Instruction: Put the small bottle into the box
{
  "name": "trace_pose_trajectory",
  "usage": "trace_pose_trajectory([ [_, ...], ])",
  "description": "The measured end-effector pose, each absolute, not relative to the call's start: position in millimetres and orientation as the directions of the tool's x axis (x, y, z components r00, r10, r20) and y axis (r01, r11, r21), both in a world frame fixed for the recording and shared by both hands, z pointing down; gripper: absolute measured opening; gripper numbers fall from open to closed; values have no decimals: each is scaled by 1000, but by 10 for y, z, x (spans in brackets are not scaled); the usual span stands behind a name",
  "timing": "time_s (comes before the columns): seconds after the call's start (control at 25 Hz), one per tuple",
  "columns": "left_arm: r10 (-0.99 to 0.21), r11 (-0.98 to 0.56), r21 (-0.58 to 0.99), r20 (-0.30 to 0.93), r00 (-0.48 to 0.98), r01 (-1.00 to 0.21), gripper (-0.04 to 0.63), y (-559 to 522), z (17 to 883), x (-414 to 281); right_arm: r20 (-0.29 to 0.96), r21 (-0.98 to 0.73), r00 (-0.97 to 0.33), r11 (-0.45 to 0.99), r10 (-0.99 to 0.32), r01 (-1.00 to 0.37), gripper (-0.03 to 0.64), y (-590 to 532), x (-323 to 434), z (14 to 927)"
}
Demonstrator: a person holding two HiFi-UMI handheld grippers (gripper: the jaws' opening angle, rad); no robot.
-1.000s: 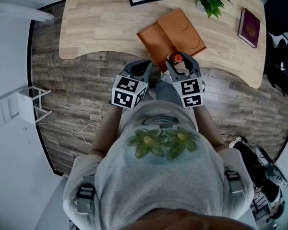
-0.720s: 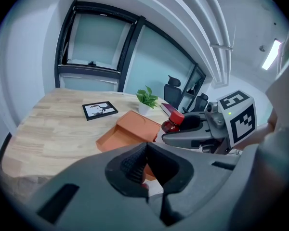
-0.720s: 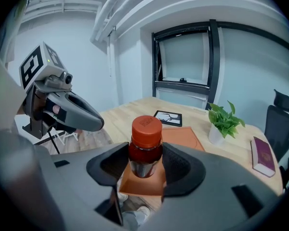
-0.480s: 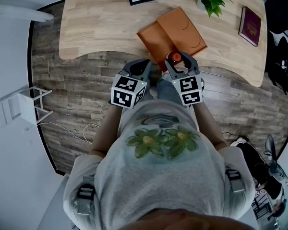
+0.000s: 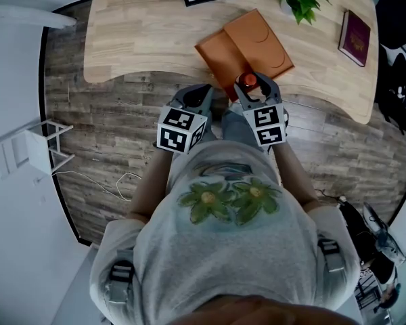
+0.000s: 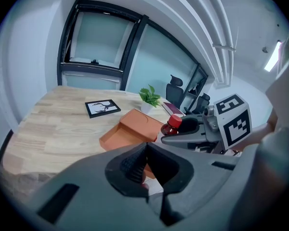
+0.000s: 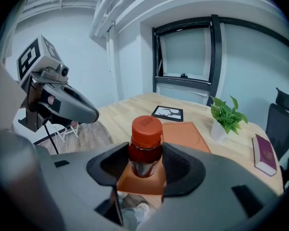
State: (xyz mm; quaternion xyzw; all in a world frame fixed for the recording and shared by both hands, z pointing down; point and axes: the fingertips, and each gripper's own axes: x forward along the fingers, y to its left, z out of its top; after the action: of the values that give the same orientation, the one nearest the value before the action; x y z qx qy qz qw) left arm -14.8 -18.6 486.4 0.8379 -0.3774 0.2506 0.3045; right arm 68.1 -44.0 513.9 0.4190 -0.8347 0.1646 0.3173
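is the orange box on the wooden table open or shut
Open. The orange box shows its hollow tray, with the flat lid laid back beside it on the wooden table.

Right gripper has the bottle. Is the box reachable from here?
Likely yes: the right gripper is shut on the bottle, and the box lies open near the table edge straight ahead, nothing between them.
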Motion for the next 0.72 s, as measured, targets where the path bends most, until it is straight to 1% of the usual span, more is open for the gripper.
trace_pose_trajectory([
  [0.72, -479, -523, 325, 653, 587, -788, 8, -208, 4890, -196, 696, -4, -426, 591, -578, -807, 218, -425, 675, 5324],
])
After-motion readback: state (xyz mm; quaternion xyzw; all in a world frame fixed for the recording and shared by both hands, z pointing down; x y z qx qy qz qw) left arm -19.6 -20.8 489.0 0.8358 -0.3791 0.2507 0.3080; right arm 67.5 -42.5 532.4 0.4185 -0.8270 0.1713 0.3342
